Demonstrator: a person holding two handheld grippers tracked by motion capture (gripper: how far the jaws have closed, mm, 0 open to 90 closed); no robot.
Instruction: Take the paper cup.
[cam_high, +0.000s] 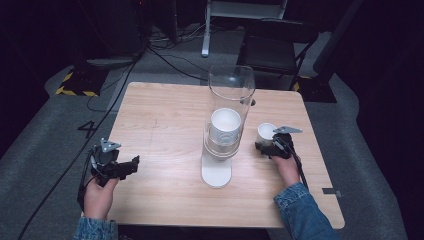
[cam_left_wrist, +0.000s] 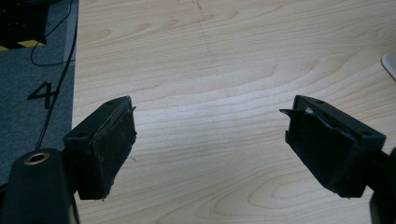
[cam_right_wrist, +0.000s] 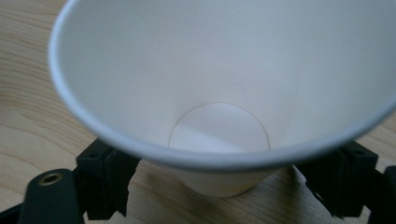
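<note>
From the high view we see our right tool (cam_high: 267, 145) at a single paper cup (cam_high: 265, 132) on the bench (cam_high: 165, 125), just right of the clear dispenser tube (cam_high: 227, 112) with its cup stack (cam_high: 225, 126). Our left tool (cam_high: 125, 167) rests idle near the bench's left edge.

In the left gripper view that tool (cam_left_wrist: 210, 140) is spread wide over bare wood.

In the right gripper view the jaws flank the cup (cam_right_wrist: 219, 93) low on its wall; we cannot tell whether they pinch it. Squeezing hard could crush the thin wall; a loose hold could tip it.

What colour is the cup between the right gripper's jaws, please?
White, inside and out; the cup shows best in the right gripper view.
</note>
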